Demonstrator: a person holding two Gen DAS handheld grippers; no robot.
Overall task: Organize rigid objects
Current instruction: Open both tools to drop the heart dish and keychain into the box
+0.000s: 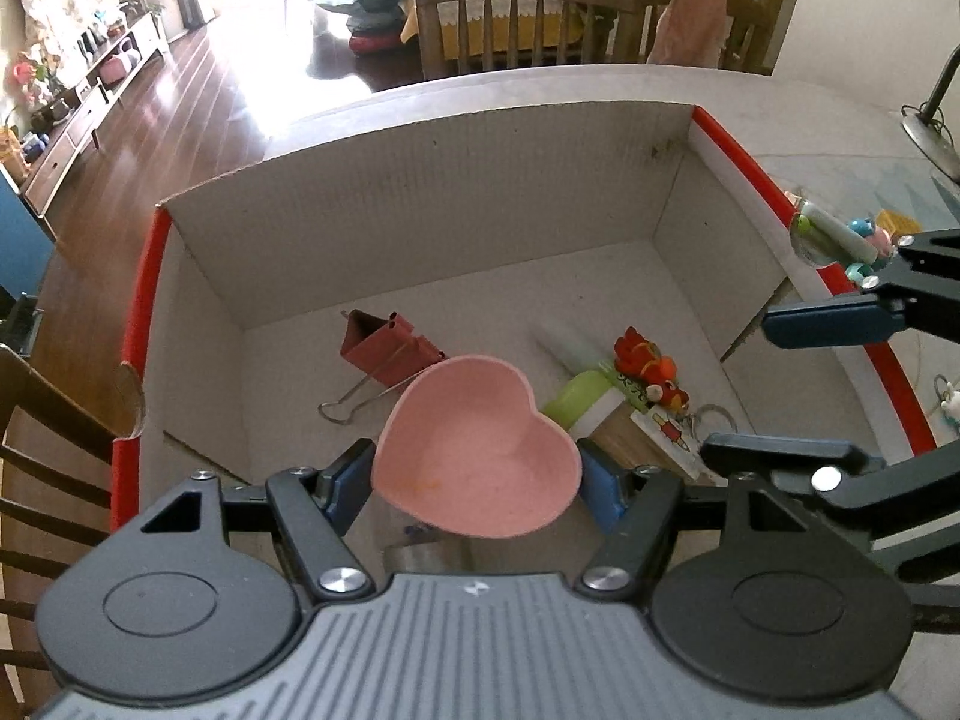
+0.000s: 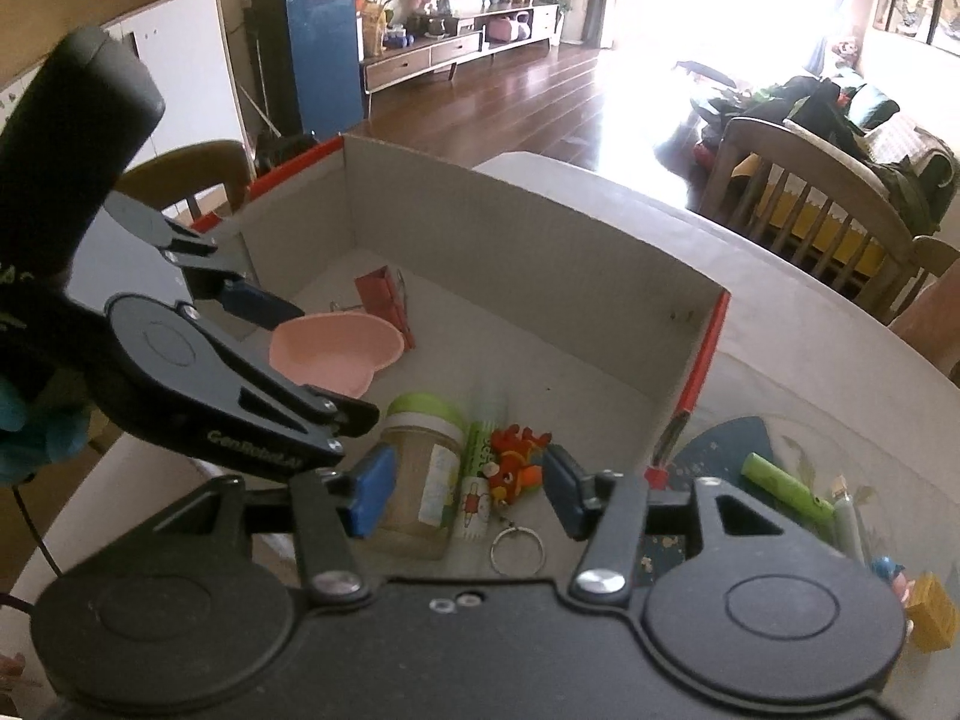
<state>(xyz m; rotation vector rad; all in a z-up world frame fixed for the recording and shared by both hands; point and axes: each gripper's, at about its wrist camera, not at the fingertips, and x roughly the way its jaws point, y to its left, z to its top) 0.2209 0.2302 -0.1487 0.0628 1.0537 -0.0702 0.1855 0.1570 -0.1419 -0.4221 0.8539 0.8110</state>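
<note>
My left gripper (image 1: 477, 477) is shut on a pink heart-shaped bowl (image 1: 477, 447) and holds it over the open cardboard box (image 1: 420, 192); the bowl also shows in the right wrist view (image 2: 336, 354). In the box lie a dark red binder clip (image 1: 384, 348), a jar with a green lid (image 2: 423, 474), a green-and-white tube (image 2: 477, 480) and a red toy keychain (image 2: 516, 468). My right gripper (image 2: 468, 489) is open and empty above the jar and the keychain.
The box has red-edged side walls (image 1: 840, 300) and stands on a white table (image 2: 810, 348). Right of the box lie a green marker (image 2: 780, 483), a yellow block (image 2: 930, 612) and small toys. Wooden chairs (image 1: 522, 18) stand beyond the table.
</note>
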